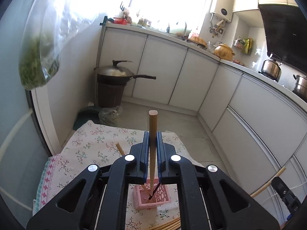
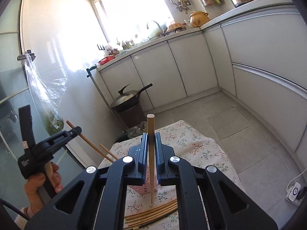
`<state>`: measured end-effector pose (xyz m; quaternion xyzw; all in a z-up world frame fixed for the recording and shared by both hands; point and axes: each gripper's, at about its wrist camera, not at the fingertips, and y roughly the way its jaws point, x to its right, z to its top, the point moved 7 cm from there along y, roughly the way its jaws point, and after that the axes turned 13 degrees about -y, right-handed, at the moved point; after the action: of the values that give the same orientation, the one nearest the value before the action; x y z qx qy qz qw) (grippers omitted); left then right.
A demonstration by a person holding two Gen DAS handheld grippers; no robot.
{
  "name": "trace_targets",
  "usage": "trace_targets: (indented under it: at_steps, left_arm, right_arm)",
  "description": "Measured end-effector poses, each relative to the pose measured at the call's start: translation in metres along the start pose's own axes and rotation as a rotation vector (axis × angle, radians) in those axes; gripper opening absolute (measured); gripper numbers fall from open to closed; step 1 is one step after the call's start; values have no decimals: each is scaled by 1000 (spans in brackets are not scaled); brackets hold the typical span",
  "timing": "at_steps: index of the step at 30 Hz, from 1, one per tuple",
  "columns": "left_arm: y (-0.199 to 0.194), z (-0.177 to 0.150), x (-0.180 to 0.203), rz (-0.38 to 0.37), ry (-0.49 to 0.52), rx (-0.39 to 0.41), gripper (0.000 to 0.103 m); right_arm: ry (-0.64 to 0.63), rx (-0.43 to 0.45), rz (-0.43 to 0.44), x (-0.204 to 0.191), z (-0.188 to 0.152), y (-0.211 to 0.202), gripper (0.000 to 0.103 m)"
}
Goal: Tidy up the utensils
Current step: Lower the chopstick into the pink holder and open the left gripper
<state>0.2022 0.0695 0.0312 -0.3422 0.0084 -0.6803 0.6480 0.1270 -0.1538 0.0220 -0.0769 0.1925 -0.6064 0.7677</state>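
Observation:
My left gripper (image 1: 153,136) is shut on a bamboo chopstick (image 1: 153,126), held upright with its tip down in a pink lattice utensil holder (image 1: 161,199); a dark chopstick (image 1: 154,192) leans inside the holder. My right gripper (image 2: 151,137) is shut on another bamboo chopstick (image 2: 150,128), upright, tip near the cloth just right of the pink holder (image 2: 138,189). Several loose bamboo chopsticks (image 2: 153,211) lie on the floral cloth (image 2: 201,149); they also show in the left wrist view (image 1: 170,225). The left gripper also shows in the right wrist view (image 2: 75,130).
The small table with the floral cloth (image 1: 86,143) stands in a kitchen. A wok on a brown bin (image 1: 115,76) stands behind it, white cabinets (image 1: 191,80) beyond. A bag of greens (image 1: 36,65) hangs at left. A power strip (image 2: 294,192) lies on the floor.

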Motion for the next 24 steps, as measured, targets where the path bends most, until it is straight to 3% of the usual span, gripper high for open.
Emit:
trace_targets:
  at_steps: [8,17,24]
  left_arm:
    - [34,-27,-29,37,-101,-120,9]
    - [-42,13,-68,14,-307,22,24]
    - [-45,23,-65,33,-257,41,27]
  right_arm:
    - [28,-3,6,4,1,13,8]
    - [80,56,-8,-2,27,26,8]
    - [148,116,-22,-11,49,55,8]
